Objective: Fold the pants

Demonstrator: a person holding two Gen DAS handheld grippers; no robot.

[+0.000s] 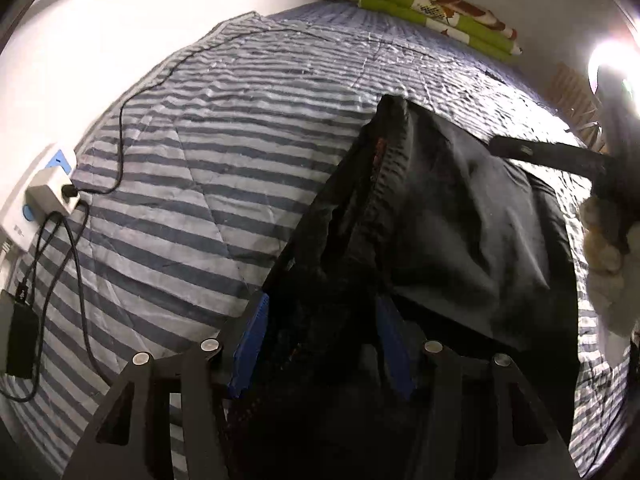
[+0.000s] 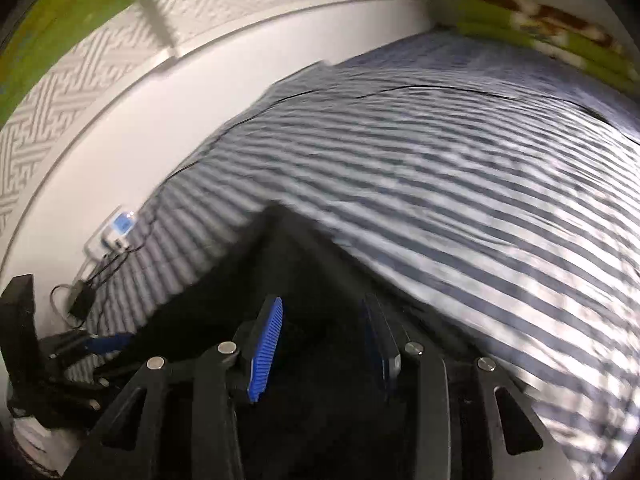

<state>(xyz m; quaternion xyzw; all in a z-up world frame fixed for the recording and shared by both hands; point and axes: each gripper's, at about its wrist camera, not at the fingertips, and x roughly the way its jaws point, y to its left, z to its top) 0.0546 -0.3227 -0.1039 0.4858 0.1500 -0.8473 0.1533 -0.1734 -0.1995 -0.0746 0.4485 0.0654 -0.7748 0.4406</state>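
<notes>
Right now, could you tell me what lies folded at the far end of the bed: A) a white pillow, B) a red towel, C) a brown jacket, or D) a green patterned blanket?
D: a folded green patterned blanket rests at the far end of the striped bed.

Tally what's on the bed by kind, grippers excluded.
Black pants: 1
Folded green blanket: 1
White power strip: 1
Black cable across the bedspread: 1
Black charger brick: 1
Total: 5
</notes>
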